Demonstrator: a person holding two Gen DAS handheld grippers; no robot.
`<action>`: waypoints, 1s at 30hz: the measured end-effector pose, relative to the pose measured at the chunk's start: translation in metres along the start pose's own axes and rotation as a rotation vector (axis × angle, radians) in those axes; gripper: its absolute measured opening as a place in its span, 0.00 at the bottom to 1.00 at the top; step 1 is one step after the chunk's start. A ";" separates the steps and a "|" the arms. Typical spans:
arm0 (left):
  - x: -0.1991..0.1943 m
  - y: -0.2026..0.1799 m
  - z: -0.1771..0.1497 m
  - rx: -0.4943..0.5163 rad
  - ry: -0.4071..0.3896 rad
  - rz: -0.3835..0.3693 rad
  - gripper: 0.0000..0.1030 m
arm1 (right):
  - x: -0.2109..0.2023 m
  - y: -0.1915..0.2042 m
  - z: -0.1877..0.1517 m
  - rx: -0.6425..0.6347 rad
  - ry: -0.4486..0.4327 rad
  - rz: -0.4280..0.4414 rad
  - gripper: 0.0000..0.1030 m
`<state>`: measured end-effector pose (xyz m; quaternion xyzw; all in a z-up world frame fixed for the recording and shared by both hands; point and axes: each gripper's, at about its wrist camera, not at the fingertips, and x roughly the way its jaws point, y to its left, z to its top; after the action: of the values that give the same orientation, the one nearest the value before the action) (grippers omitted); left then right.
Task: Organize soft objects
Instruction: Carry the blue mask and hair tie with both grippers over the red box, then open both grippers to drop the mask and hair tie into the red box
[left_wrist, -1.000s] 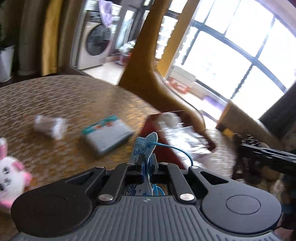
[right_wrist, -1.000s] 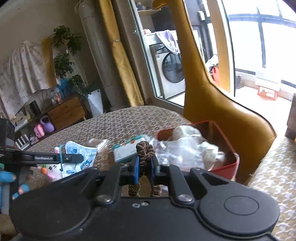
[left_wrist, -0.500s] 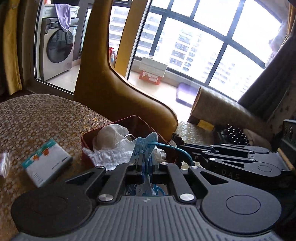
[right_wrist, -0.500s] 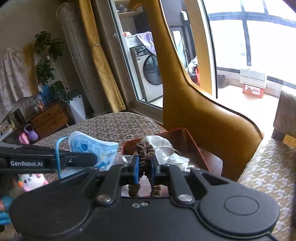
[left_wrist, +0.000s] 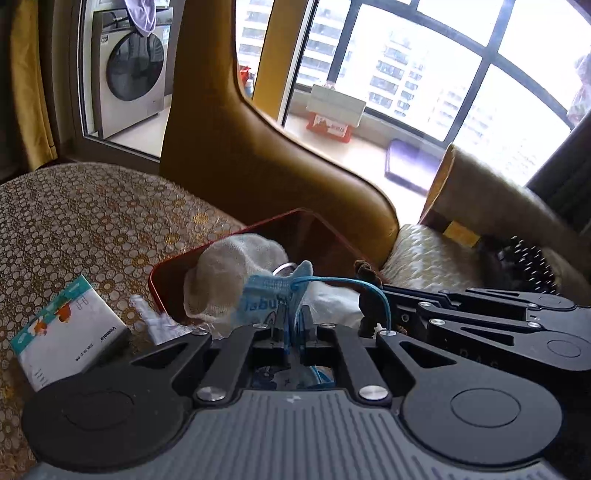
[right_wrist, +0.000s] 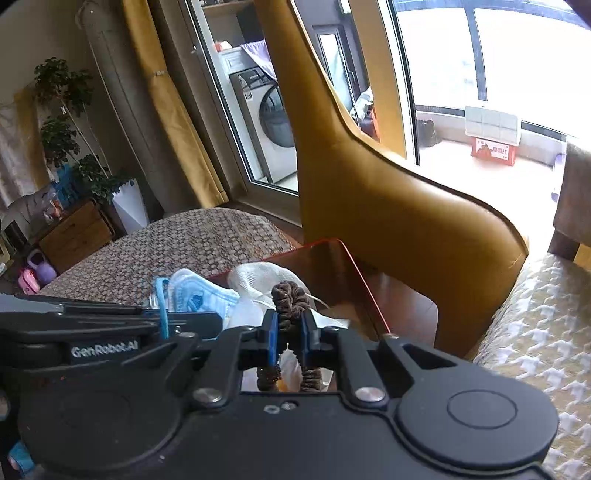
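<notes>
My left gripper (left_wrist: 293, 319) is shut on a blue face mask (left_wrist: 271, 295) with a blue ear loop, held over the near side of the red box (left_wrist: 162, 273). My right gripper (right_wrist: 288, 325) is shut on a brown scrunchie (right_wrist: 290, 295), also over the red box (right_wrist: 354, 266). The box holds a white knitted cloth (left_wrist: 236, 266) and crumpled clear plastic. In the left wrist view the right gripper (left_wrist: 384, 299) comes in from the right with the scrunchie (left_wrist: 365, 273). In the right wrist view the left gripper (right_wrist: 207, 317) holds the mask (right_wrist: 199, 295) on the left.
A tissue pack (left_wrist: 70, 332) lies on the patterned table (left_wrist: 74, 221) left of the box, with a small clear wrapper (left_wrist: 151, 317) beside it. A tall mustard chair back (left_wrist: 258, 166) stands right behind the box. A cushioned seat (right_wrist: 535, 325) lies to the right.
Both grippers have moved closer over the red box, still holding the mask and the scrunchie. The left view swung right, off the plush toy and table, to the box.
</notes>
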<state>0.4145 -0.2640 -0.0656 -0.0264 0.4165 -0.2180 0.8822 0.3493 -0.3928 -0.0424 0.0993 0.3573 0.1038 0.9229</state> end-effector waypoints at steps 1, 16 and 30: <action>0.004 0.001 -0.001 -0.003 0.007 0.003 0.05 | 0.005 0.000 -0.001 0.002 0.009 0.000 0.11; 0.041 0.013 -0.001 -0.036 0.111 -0.006 0.06 | 0.027 -0.005 -0.009 0.005 0.075 -0.003 0.19; 0.021 0.007 0.000 -0.022 0.053 -0.030 0.74 | 0.013 -0.001 -0.015 -0.080 0.082 -0.039 0.40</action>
<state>0.4290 -0.2661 -0.0823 -0.0365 0.4418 -0.2273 0.8671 0.3488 -0.3888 -0.0613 0.0509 0.3924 0.1038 0.9125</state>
